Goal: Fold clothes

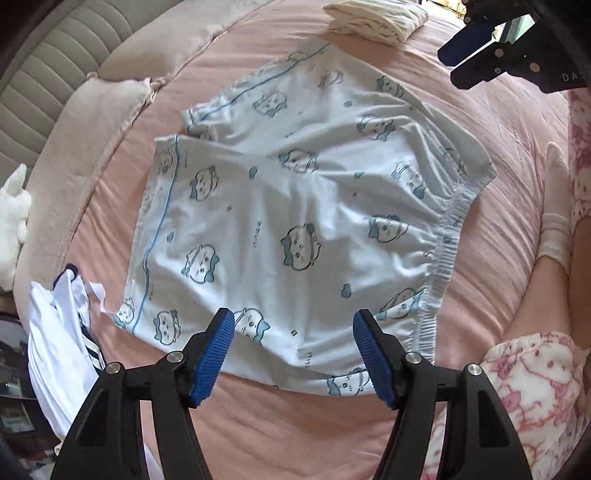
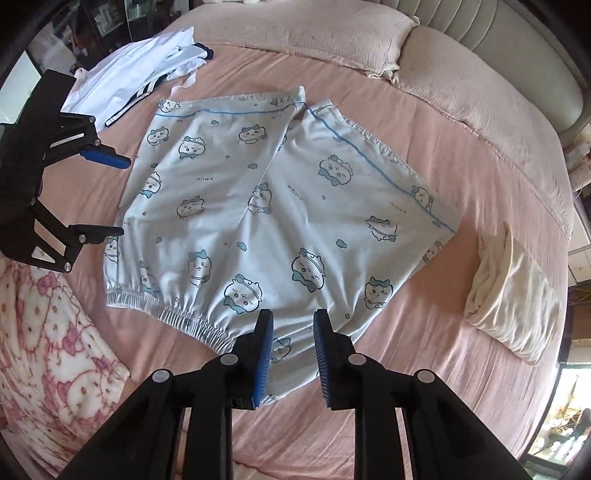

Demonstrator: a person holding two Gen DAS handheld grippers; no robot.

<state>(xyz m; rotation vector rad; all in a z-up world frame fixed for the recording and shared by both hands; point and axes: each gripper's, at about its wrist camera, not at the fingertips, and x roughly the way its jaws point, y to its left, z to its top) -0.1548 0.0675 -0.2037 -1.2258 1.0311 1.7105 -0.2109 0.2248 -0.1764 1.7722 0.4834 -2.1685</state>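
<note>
Light blue shorts [image 1: 295,206] [image 2: 277,206] printed with cartoon animals lie spread flat on the pink bed sheet [image 1: 295,424] [image 2: 369,413], both legs side by side and the elastic waistband towards me. My left gripper [image 1: 293,325] [image 2: 122,195] hovers open above the shorts' side edge, nothing between its blue pads. My right gripper [image 2: 293,314] [image 1: 448,66] hangs above the waistband corner with a narrow gap between its pads; the cloth lies below them, not pinched.
A folded cream garment [image 1: 376,18] [image 2: 513,291] lies beside the shorts. A crumpled white garment with navy stripes [image 1: 59,332] [image 2: 140,74] sits on the opposite side. A beige pillow [image 1: 92,122] [image 2: 295,22] and padded headboard [image 2: 491,22] lie beyond. A person's pink-patterned pyjama leg [image 1: 535,387] [image 2: 48,332] rests on the bed.
</note>
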